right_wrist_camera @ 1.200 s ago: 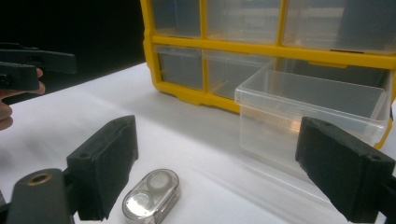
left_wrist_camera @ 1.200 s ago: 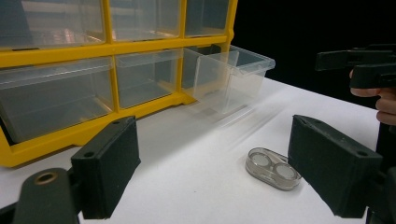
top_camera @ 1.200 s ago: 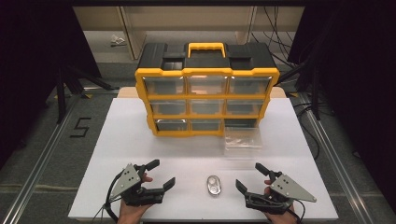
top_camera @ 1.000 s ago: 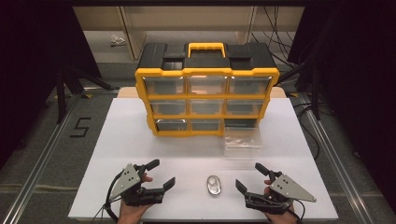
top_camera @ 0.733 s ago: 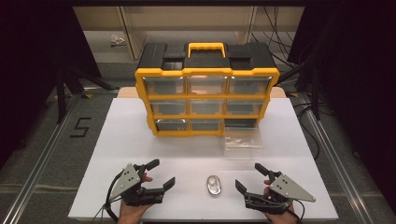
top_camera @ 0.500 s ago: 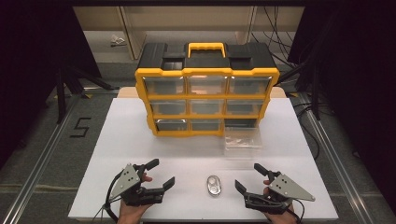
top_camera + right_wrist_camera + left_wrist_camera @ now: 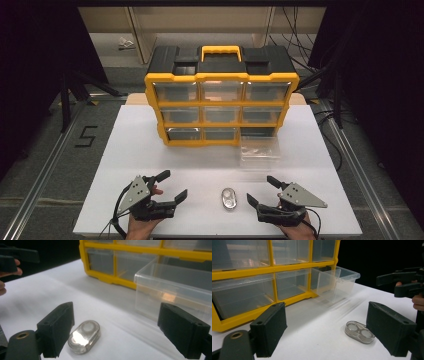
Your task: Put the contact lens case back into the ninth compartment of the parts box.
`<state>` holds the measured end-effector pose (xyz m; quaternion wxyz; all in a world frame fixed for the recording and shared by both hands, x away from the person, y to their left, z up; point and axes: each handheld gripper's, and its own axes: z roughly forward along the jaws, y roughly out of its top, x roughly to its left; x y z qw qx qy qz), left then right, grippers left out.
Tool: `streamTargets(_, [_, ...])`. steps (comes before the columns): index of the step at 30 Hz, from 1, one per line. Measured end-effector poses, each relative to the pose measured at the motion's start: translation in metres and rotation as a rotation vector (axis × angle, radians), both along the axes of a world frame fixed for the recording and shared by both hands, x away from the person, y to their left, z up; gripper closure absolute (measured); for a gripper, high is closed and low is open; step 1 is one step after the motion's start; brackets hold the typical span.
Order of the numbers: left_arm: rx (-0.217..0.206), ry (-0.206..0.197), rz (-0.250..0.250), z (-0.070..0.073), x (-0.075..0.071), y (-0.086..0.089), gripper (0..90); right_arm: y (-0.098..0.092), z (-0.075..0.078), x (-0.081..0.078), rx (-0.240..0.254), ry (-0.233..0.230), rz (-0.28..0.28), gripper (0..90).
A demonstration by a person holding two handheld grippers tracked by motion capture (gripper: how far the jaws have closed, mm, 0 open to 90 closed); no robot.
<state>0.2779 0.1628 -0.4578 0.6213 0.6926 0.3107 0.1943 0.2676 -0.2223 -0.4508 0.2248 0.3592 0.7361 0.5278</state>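
Observation:
A small clear oval case (image 7: 229, 198) with two round wells lies on the white table (image 7: 140, 150) near its front edge, between my two grippers. My left gripper (image 7: 172, 184) rests open to its left with nothing between its jaws; in the left gripper view the case (image 7: 359, 331) lies ahead to the right. My right gripper (image 7: 262, 191) is open to the case's right; in the right gripper view the case (image 7: 84, 336) sits close to the left jaw. A clear drawer (image 7: 259, 147) stands pulled out of the yellow organizer (image 7: 220, 102) at its bottom right.
The yellow and black organizer with several clear drawers (image 7: 242, 293) stands at the middle back of the table. The pulled-out drawer (image 7: 175, 287) rests on the table in front of it. Dark floor surrounds the table, with a shelf behind.

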Motion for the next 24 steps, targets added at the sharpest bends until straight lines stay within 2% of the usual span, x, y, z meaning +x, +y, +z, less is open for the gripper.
streamTargets(2, [0.0, 0.0, 0.001, 0.0, 0.0, 0.0, 16.3, 0.002, 0.0, 0.002, -0.007, 0.025, 0.01, 15.9])
streamTargets(8, [0.001, -0.001, 0.003, 0.0, 0.0, 0.0, 16.4, 0.011, 0.002, 0.004, -0.03, 0.063, 0.027, 17.0])
streamTargets(9, [0.0, -0.003, 0.004, 0.0, 0.0, 0.0, 16.3, 0.013, 0.002, 0.005, -0.039, 0.075, 0.028, 17.1])
streamTargets(10, [-0.001, -0.005, 0.007, 0.0, 0.0, 0.001, 16.4, 0.018, 0.002, 0.006, -0.075, 0.093, 0.034, 17.1])
streamTargets(12, [-0.001, -0.004, 0.008, 0.0, 0.0, 0.001, 16.3, 0.024, 0.001, 0.007, -0.107, 0.106, 0.041, 17.4])
streamTargets(15, [0.0, -0.004, 0.006, 0.0, 0.0, 0.001, 16.4, 0.029, 0.001, 0.009, -0.132, 0.127, 0.046, 17.6])
streamTargets(22, [-0.001, -0.007, 0.007, 0.0, 0.0, 0.0, 16.3, 0.035, 0.001, 0.009, -0.153, 0.143, 0.059, 18.0])
streamTargets(24, [-0.003, -0.008, 0.007, 0.0, 0.0, 0.0, 16.3, 0.038, 0.0, 0.01, -0.17, 0.161, 0.068, 18.0])
